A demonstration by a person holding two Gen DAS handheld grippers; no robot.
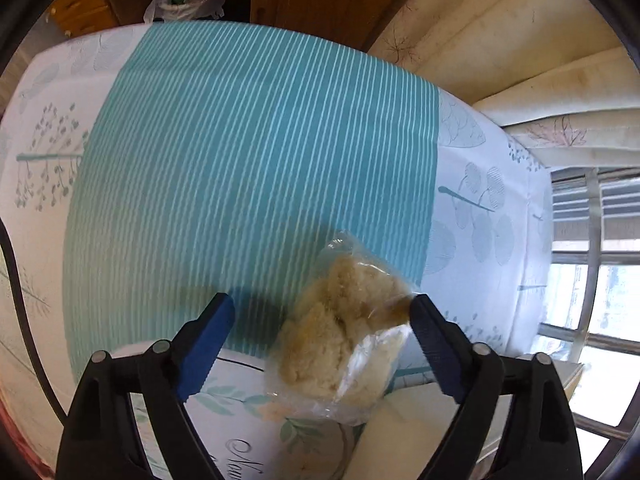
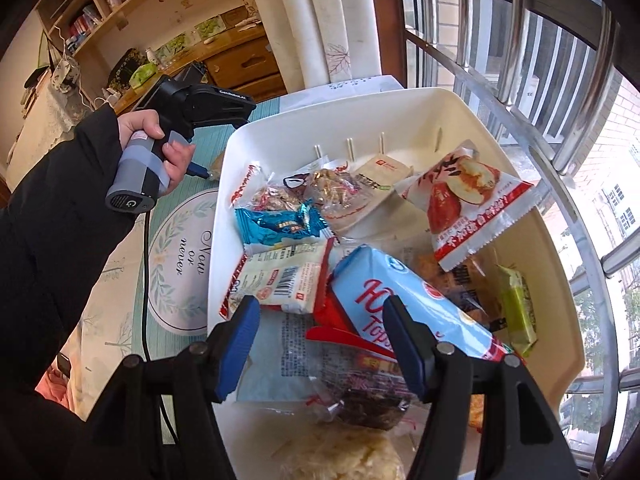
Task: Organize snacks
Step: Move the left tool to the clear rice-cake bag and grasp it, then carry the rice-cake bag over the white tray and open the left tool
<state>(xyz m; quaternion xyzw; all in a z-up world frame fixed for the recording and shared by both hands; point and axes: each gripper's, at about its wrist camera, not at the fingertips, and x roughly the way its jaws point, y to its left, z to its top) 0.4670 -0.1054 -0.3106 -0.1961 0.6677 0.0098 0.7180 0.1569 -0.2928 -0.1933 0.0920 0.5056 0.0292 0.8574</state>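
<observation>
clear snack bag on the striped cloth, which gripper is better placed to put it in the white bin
Left. The left gripper is open with the clear snack bag between its fingers, touching one. The right gripper hovers open over the white bin.

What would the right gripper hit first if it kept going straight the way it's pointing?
Most likely the light blue snack pack lying between the open right gripper fingers, on the pile in the white bin; depth is hard to judge.

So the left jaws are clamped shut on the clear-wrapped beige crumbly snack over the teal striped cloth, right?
Not quite. In the left wrist view the left gripper stands wide open: the clear-wrapped beige crumbly snack lies between the jaws, at most brushing one fingertip, unclamped. It does lie at the near edge of the teal striped cloth.
</observation>
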